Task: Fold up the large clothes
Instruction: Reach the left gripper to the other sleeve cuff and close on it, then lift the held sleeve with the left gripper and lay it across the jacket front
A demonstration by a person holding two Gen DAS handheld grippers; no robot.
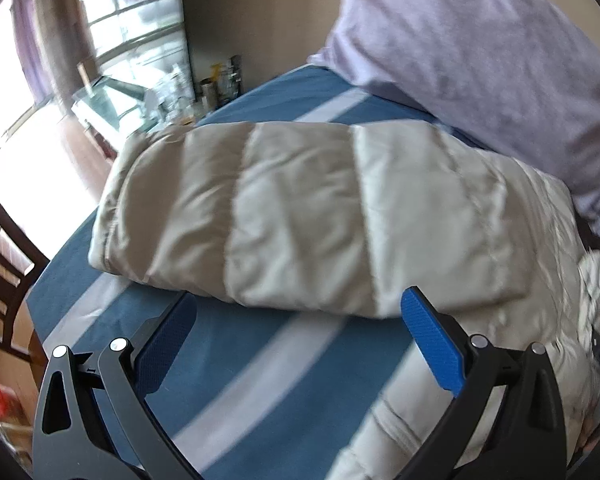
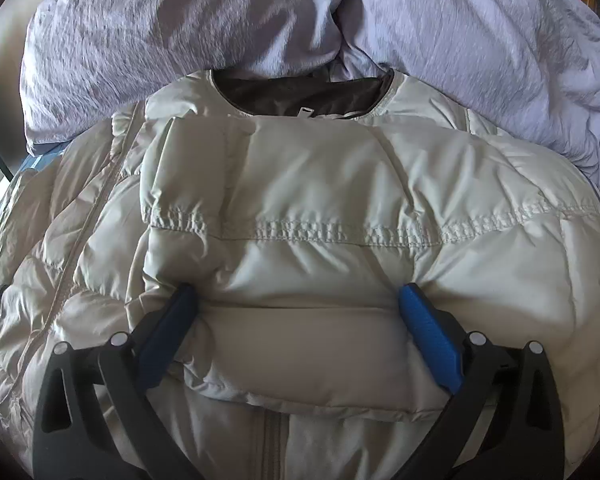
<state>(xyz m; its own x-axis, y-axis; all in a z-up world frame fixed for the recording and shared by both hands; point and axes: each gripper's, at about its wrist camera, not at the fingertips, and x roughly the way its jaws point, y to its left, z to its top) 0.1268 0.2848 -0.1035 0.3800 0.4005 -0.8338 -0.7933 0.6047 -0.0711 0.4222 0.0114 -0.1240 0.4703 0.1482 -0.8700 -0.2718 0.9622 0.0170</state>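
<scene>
A beige puffer jacket (image 2: 80, 280) lies front up on the bed, its dark-lined collar (image 2: 300, 94) at the far side. One sleeve (image 2: 320, 208) is folded across the chest. My right gripper (image 2: 298, 288) stands open wide over it, the cuff end of that sleeve bulging between the blue pads (image 2: 428, 332). In the left wrist view the other sleeve (image 1: 300, 208) stretches out sideways over the blue striped sheet (image 1: 260, 360). My left gripper (image 1: 299, 294) is open at that sleeve's near edge, holding nothing.
A lilac duvet (image 1: 480, 40) is bunched behind the jacket, also filling the top of the right wrist view (image 2: 140, 20). Past the bed's left edge stand a dark wooden chair (image 1: 4, 280) and a glass table with bottles (image 1: 216, 84) by a bright window.
</scene>
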